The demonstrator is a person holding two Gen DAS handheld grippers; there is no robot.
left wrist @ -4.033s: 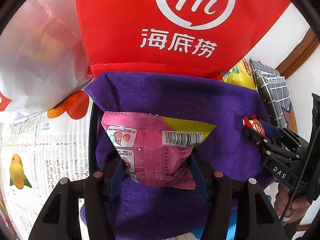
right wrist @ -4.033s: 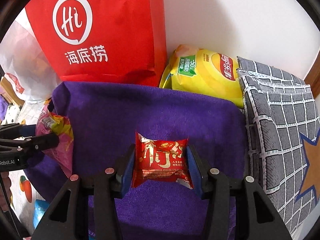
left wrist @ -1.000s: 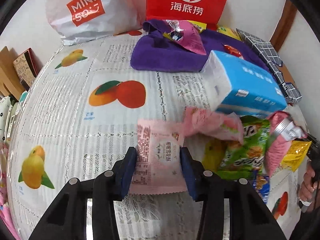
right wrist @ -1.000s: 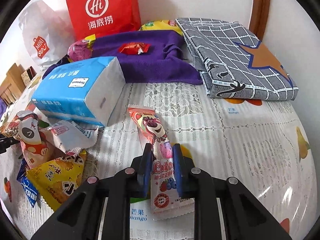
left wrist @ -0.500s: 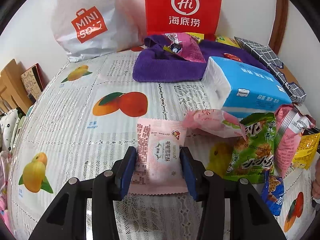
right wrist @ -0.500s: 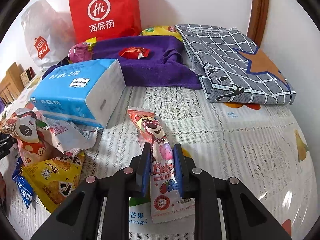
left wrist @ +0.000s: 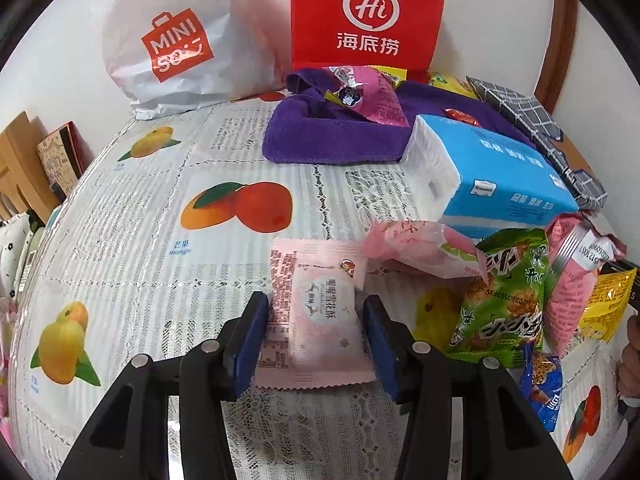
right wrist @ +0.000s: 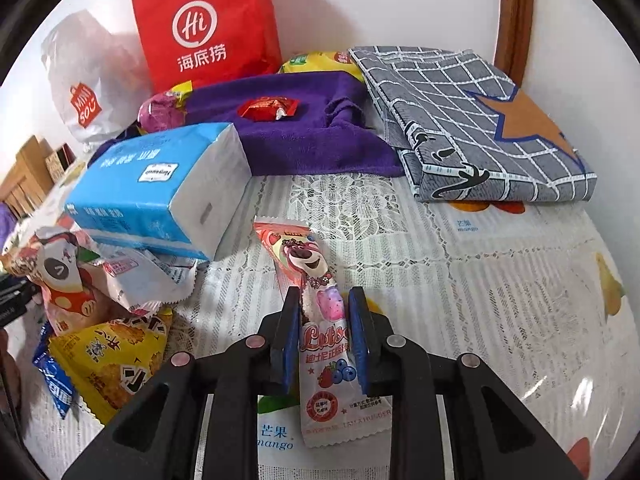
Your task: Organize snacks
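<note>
Bare lace tablecloth (left wrist: 120, 240) lies open left of the opening left tongs (left wrist: 314, 340)

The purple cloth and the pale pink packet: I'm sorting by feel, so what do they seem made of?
The purple cloth looks like soft terry or microfibre: matte, fuzzy pile, rolled edges. The pale pink packet seems thin plastic film, matte to satin, with zigzag-cut sealed ends and print on it.

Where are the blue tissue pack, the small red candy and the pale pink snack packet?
blue tissue pack (right wrist: 152, 184): right wrist view, on its blue top face.
small red candy (right wrist: 267, 109): right wrist view, on the middle of its wrapper.
pale pink snack packet (left wrist: 320, 320): left wrist view, on its printed front.
</note>
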